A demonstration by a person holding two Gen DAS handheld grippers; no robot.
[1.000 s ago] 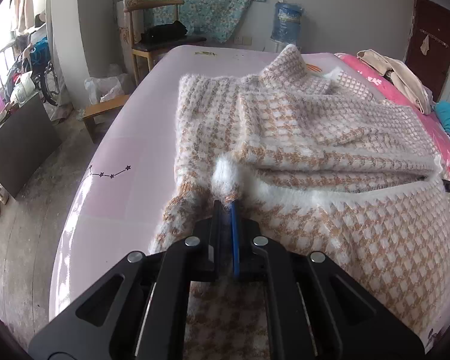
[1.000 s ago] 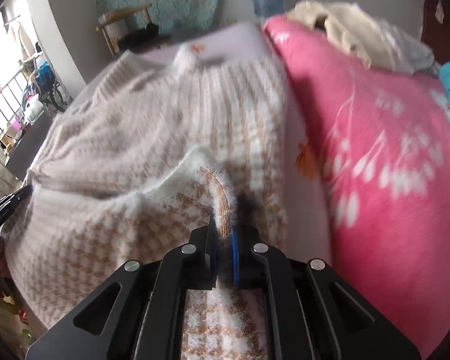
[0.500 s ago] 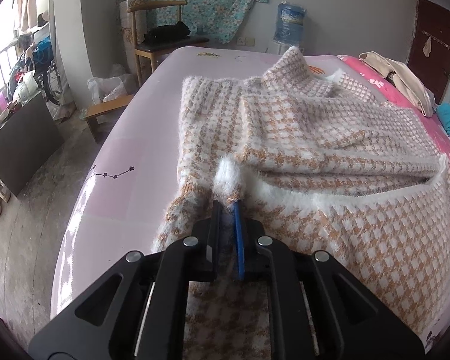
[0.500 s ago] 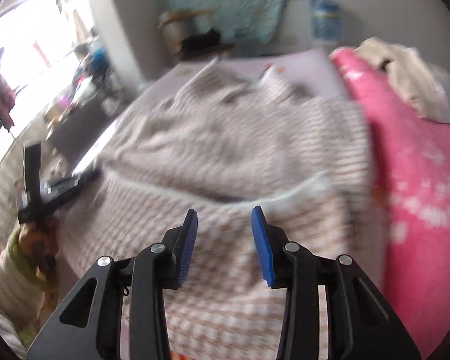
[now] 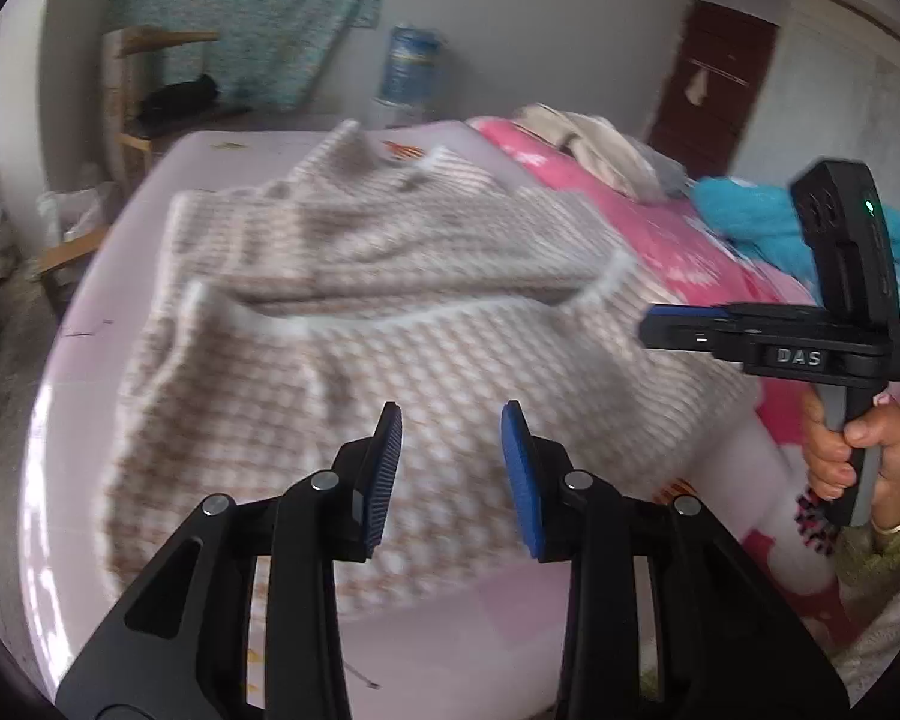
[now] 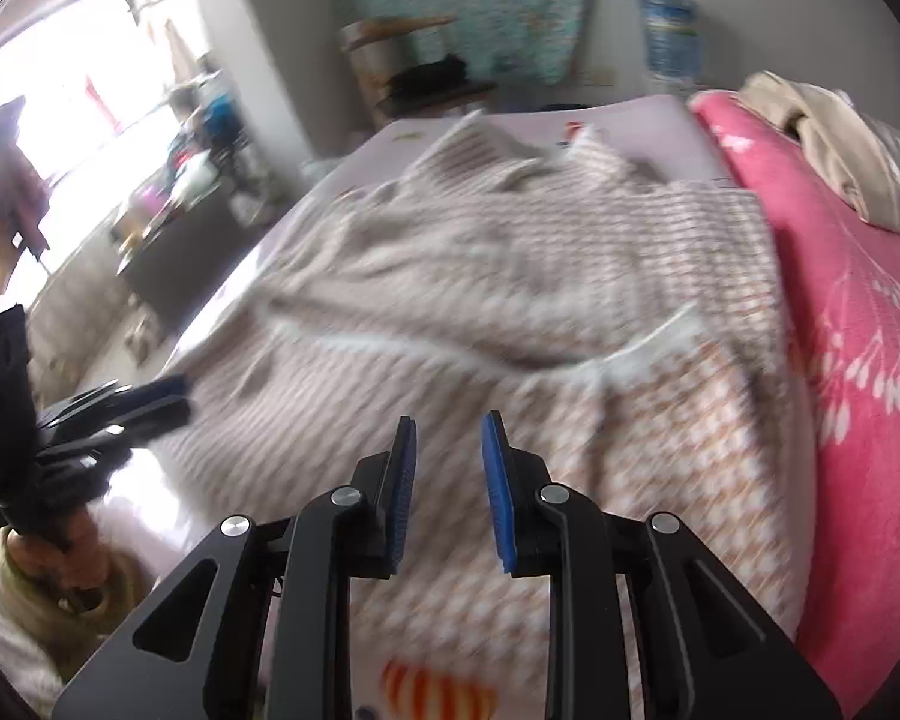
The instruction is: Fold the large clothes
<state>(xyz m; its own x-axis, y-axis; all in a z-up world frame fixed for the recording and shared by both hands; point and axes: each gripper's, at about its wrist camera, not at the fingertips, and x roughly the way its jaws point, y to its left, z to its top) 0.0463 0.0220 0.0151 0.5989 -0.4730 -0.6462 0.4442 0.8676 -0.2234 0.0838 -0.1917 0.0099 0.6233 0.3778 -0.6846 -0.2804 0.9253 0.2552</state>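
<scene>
A fluffy white-and-tan checked sweater (image 5: 390, 312) lies folded over on the pale pink bed (image 5: 90, 372); it also shows in the right wrist view (image 6: 510, 312). My left gripper (image 5: 451, 468) is open and empty, raised above the sweater's near edge. My right gripper (image 6: 448, 480) is open and empty, above the sweater's near part. The right gripper also appears in the left wrist view (image 5: 678, 330), at the sweater's right side. The left gripper shows in the right wrist view (image 6: 168, 402), at the sweater's left edge. Both views are motion-blurred.
A bright pink blanket (image 6: 858, 330) covers the bed's right side, with beige clothes (image 6: 828, 138) and a turquoise garment (image 5: 750, 222) on it. A wooden chair (image 5: 150, 90) and a water jug (image 5: 408, 72) stand past the bed's far end. The floor (image 5: 6, 348) lies left.
Both grippers have let go of the sweater's folded edge and opened. Both have pulled back and up, away from the sweater, which now lies folded on the bed.
</scene>
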